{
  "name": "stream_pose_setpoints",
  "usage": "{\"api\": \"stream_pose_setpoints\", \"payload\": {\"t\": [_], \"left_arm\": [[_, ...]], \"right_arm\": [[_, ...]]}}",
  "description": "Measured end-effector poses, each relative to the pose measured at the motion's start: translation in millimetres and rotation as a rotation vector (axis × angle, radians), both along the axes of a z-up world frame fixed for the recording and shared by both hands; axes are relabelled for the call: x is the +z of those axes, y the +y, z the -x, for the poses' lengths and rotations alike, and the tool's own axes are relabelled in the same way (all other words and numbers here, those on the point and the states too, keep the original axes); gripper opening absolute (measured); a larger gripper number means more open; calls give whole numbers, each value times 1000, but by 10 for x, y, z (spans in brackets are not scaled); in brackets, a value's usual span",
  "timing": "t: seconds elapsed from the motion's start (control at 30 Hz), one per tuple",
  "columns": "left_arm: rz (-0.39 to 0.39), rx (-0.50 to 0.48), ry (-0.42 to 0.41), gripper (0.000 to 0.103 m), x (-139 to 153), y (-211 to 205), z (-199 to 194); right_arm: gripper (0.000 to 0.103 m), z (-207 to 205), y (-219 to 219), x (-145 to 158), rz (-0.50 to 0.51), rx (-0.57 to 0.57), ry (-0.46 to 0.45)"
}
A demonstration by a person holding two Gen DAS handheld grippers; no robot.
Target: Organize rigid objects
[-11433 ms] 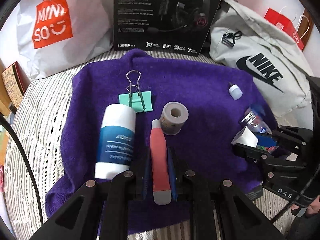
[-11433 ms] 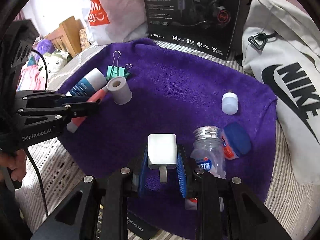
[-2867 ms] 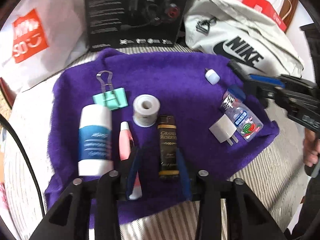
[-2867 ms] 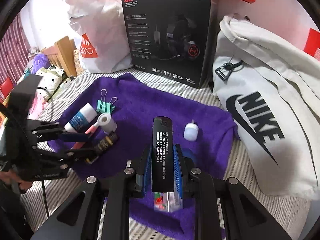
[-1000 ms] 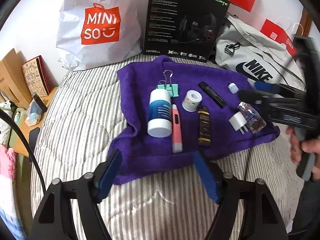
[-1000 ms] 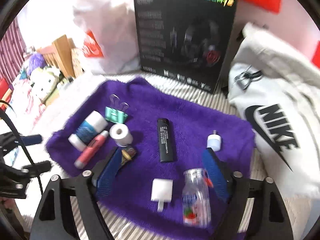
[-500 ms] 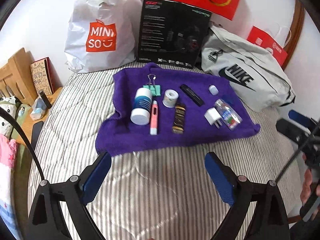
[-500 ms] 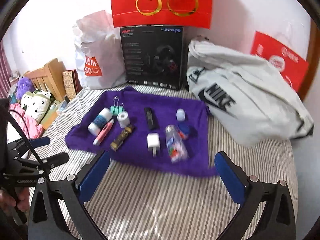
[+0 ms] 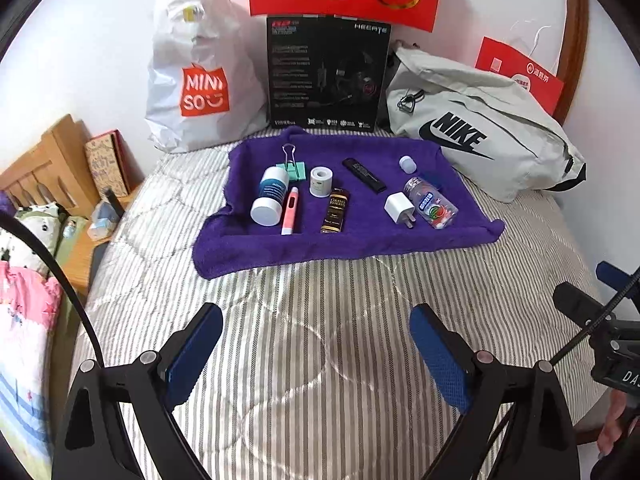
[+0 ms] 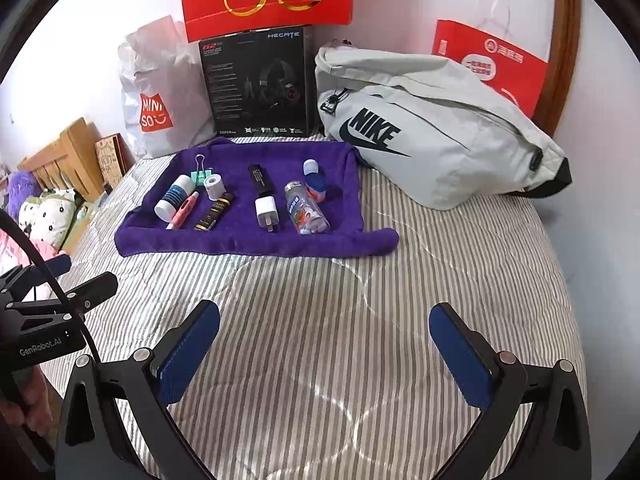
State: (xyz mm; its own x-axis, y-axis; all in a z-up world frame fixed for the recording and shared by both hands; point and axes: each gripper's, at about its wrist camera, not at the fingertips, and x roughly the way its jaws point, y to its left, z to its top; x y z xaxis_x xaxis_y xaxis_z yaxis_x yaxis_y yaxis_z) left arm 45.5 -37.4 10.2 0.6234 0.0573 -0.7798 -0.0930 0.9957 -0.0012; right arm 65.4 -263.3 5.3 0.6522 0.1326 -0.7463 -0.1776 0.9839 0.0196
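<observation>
Purple towel (image 9: 360, 236) lay well ahead of both my tools, spread on the striped bed (image 9: 320, 360), and every small thing sat on it in rough rows. My left hand-held gripper (image 9: 316, 344) stood wide with nothing between its blue pads, and my right hand-held gripper (image 10: 324, 344) was just as wide and just as bare; both hung over bare bedding, well short of the towel's near edge.

From the left tool, the white bottle (image 9: 270, 196), the pink pen (image 9: 291, 216) and the brown lighter (image 9: 336, 212) lay ahead and a little left, their long axes running roughly away from me, with the green clip (image 9: 294, 168) and the tape roll (image 9: 321, 181) behind them. The black stick (image 9: 364, 175) lay slanted across the middle. Ahead and to the right were the white plug (image 9: 398, 208), the clear bottle (image 9: 430, 202) and a small white cap (image 9: 407, 164).

By my judgement the sorting looked finished; if anything still wanted straightening it was the slanted black stick, about equally far from either tool, and a grab would have to close across its narrow width.

A blue lid (image 10: 316, 186) behind the clear bottle showed only in the right view. Labels were too small to read.
</observation>
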Motion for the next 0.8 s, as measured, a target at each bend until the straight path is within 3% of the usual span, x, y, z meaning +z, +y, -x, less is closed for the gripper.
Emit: {"api": "stream_pose_setpoints", "payload": {"t": [0.33,0.8], "left_arm": [[15,20,-27,95,124,-60,302],[24,22,-18,95,97,-14,391]], "right_arm": [[103,266,-41,46,-4,-10,-26],[103,403,-11,89,6,-11,-49]]}}
